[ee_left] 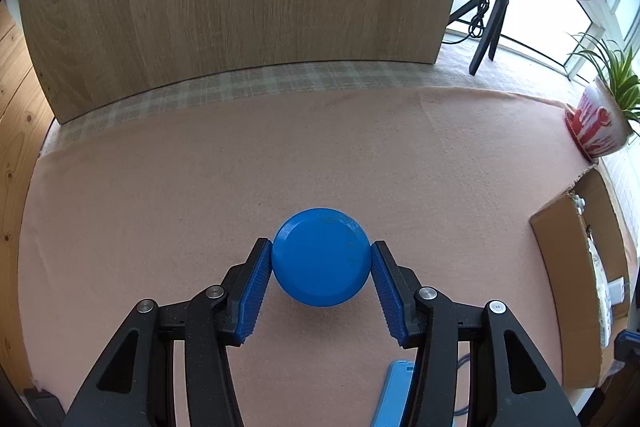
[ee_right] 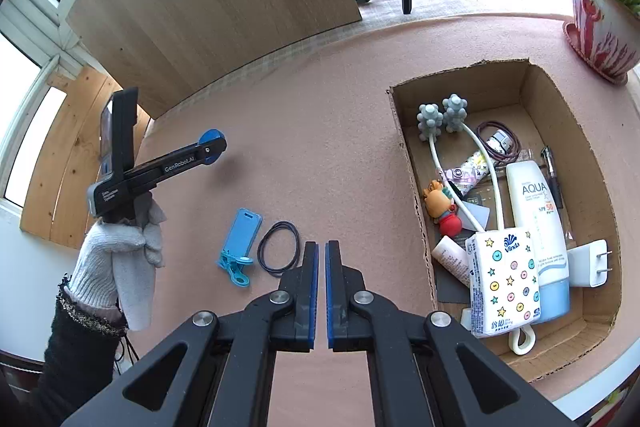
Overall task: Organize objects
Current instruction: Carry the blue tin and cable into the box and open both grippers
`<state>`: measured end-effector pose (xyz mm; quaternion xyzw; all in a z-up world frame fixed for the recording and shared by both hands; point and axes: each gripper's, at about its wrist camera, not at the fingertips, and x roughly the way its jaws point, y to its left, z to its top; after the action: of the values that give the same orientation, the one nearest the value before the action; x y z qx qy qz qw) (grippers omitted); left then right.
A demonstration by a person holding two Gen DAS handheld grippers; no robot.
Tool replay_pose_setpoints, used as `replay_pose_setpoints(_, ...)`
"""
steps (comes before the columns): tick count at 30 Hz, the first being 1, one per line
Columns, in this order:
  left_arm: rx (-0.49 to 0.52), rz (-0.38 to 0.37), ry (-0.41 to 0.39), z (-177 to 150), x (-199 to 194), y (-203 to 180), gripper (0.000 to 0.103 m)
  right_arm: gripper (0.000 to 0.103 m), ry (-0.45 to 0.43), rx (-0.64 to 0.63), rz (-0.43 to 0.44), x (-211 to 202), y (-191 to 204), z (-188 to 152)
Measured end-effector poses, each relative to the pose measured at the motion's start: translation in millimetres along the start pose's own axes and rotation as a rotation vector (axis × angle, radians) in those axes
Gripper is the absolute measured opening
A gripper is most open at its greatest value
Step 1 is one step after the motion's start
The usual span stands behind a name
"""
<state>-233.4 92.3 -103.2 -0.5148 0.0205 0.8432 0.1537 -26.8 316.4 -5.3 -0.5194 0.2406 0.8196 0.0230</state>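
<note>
Blue round plastic disc point(ee_left: 320, 257) clamped between my left gripper point(ee_left: 320, 279) pads, lifted above the pink felt table cover point(ee_left: 200, 179).
My right gripper point(ee_right: 322, 291) is closed on nothing, near the cover's front edge, between a light-blue clip point(ee_right: 240, 247) with a black cord loop point(ee_right: 279, 245) and the open cardboard box point(ee_right: 560, 115) at the right edge.

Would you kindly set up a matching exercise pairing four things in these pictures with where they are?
1. blue disc
2. tissue pack
3. blue clip
4. plant pot

A. lying on the cloth beside a black band
B. between the left gripper's pads
C. inside the cardboard box
D. beyond the box, by the window

Pairs: 1-B, 2-C, 3-A, 4-D
</note>
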Motion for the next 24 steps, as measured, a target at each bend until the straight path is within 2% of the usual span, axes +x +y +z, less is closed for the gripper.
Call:
replay_pose_setpoints(3,-0.011,-0.013,-0.005,-4,-8,3,0.054,0.008,0.056,-0.043,0.02,24,14,-4)
replay_pose_setpoints(6,-0.012,-0.018,-0.015,-10,-19,9,0.054,0.02,0.087,-0.088,-0.017,61,33,0)
replay_pose_setpoints(9,-0.018,-0.018,-0.026,-21,-36,17,0.054,0.02,0.155,-0.124,-0.03,98,45,9)
replay_pose_setpoints(12,-0.034,-0.016,-0.037,-31,-47,27,0.054,0.02,0.187,-0.175,-0.126,124,56,10)
replay_pose_setpoints(16,-0.056,-0.011,-0.05,-40,-60,43,0.054,0.02,0.224,-0.248,-0.158,146,72,9)
replay_pose_setpoints(17,-0.06,-0.01,-0.053,-41,-62,46,0.054,0.019,0.225,-0.274,-0.178,149,76,7)
replay_pose_setpoints(20,-0.069,-0.009,-0.062,-44,-66,51,0.054,0.004,0.2,-0.329,-0.226,152,85,5)
replay_pose_setpoints(24,-0.064,-0.021,-0.071,-44,-70,49,0.054,0.002,0.193,-0.274,-0.187,140,76,2)
